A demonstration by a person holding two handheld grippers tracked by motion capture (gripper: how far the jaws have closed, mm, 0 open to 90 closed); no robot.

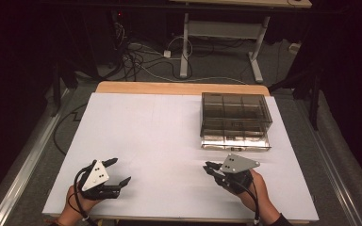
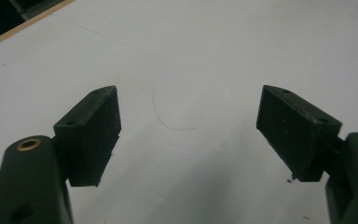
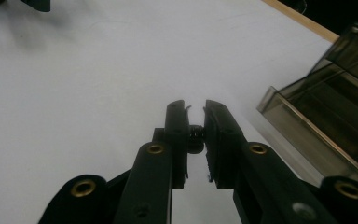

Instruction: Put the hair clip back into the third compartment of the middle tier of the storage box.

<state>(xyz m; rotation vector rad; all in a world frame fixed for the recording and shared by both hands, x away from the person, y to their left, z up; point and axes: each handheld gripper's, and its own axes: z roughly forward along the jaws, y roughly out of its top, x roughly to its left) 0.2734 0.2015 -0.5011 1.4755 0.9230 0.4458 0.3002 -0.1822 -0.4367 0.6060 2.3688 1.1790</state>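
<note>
A small dark part [image 3: 196, 135], perhaps a screw or bolt, is pinched between the nearly closed jaws of the right gripper [image 3: 196, 109]. It is too small and dark to name with certainty. In the high view the right gripper [image 1: 212, 168] is held low over the near right part of the table, its tips pointing left, with a person's hand [image 1: 257, 188] behind it.

Just beyond it, towards the far right of the table, stands a smoky clear plastic organiser box [image 1: 235, 120] divided into a grid of compartments; whether anything lies in them cannot be told. From the right gripper view the box [image 3: 331, 112] lies close by on the right, apart from the jaws.

The left gripper [image 1: 118, 172] rests near the front left of the table, its jaws spread wide and holding nothing; the left gripper view shows bare white surface between its pads [image 2: 93, 135].

The table [image 1: 146, 136] is covered by a white sheet with a wooden edge at the back. Behind it are cables on the floor and the legs of another desk.

Judging by this, the part is picked up and carrying it to a compartment of the box appears to remain. No brands, labels or readable writing are visible.
</note>
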